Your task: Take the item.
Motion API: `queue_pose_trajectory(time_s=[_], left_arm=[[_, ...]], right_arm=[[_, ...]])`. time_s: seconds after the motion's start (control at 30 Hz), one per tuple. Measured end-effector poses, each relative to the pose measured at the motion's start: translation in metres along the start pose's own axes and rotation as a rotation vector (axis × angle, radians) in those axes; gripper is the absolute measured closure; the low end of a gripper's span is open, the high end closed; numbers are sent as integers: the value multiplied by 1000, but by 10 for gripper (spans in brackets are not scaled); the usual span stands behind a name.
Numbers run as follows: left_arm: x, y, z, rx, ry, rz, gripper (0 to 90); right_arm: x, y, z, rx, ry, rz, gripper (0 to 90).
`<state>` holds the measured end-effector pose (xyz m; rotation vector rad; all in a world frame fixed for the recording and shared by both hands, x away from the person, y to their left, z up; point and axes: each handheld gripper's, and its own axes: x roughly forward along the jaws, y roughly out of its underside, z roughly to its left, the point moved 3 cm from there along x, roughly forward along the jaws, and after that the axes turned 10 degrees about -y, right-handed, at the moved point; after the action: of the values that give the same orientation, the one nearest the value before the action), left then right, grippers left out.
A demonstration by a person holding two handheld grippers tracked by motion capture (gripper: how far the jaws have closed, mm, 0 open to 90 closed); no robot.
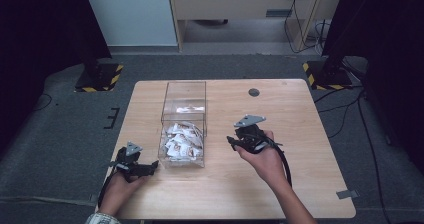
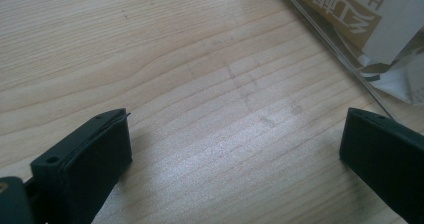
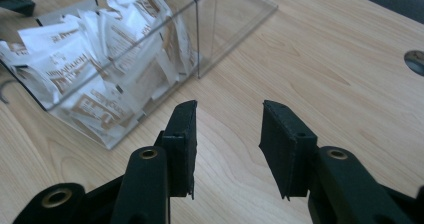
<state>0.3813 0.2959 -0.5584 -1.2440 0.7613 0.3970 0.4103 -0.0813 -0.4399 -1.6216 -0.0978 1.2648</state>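
Wooden table (image 1: 300,134), clear sachet box (image 1: 183,126) between both gaping tools

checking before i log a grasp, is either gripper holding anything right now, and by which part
Nothing is held. The left gripper has its jaws wide apart over bare table, and the right gripper is open too, beside the clear box of sachets.

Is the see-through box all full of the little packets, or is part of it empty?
Partly full. The clear box has two sections: the near one is piled with white packets, while the far one holds just a few at the bottom.
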Motion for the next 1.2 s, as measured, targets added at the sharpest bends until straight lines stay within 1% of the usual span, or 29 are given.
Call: queue_pose_trajectory(time_s=[0.13,0.2,0.3,0.43,0.67,0.83,0.9,0.93,1.07,1.2], left_arm=[[0,0,0,0,0,0,0],[0,0,0,0,0,0,0],[0,0,0,1,0,0,0],[0,0,0,1,0,0,0],[0,0,0,1,0,0,0],[0,0,0,1,0,0,0],[0,0,0,1,0,0,0],[0,0,0,1,0,0,0],[0,0,0,0,0,0,0],[0,0,0,1,0,0,0]], right_arm=[[2,-11,5,-8,-19,-9,607],[4,-16,8,-14,-31,-4,623],[8,-21,10,-17,-37,2,642],[10,-31,12,-17,-49,-13,649],[6,-47,15,-4,-63,-43,640],[5,-60,20,-17,-71,-65,623],[6,-63,22,-15,-77,-70,613],[7,-65,23,-13,-80,-69,608],[10,-70,31,-34,-86,-62,596],[14,-75,37,-44,-91,-58,590]])
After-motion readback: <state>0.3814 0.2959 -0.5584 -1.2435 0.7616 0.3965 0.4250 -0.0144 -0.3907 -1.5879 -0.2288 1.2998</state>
